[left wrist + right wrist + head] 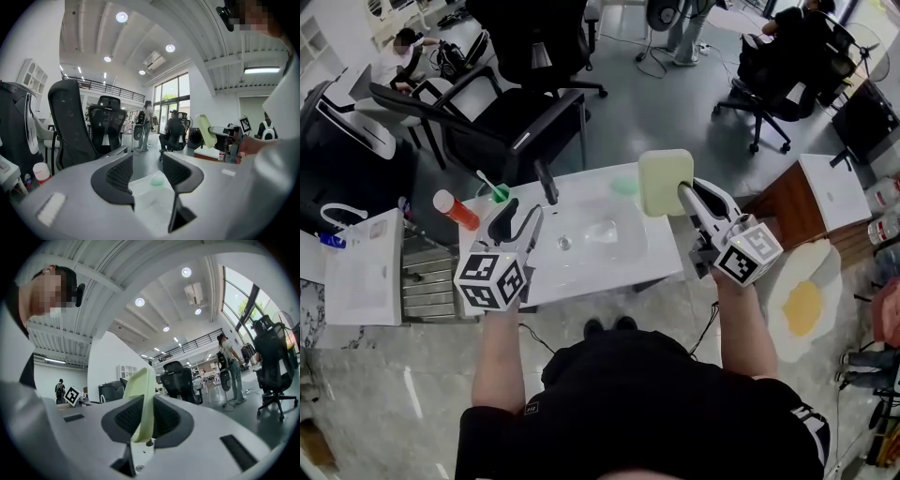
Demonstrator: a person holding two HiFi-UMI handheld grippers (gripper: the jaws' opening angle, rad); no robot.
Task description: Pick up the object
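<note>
The right tool (143,417) is clamped on a pale yellow-green pad (142,397). Both ribbed pads press its flat faces near the lower edge, so the jaws stand only as far apart as the slab is thick. The pad is a thin square with rounded corners. It stands upright out of the jaws, lifted clear of the white bench (581,274) and seen over the bench's far right corner in the head view.

The left tool (146,171) has its jaws apart with nothing between them. It hangs over the near left part of the bench and touches nothing. Past its jaws, a clear shallow tray (152,192) lies on the bench with a small green lump (157,180) at its far end. A red bottle with a white cap (456,210) lies to the left of the tool. Black office chairs (502,112) stand beyond the bench.
</note>
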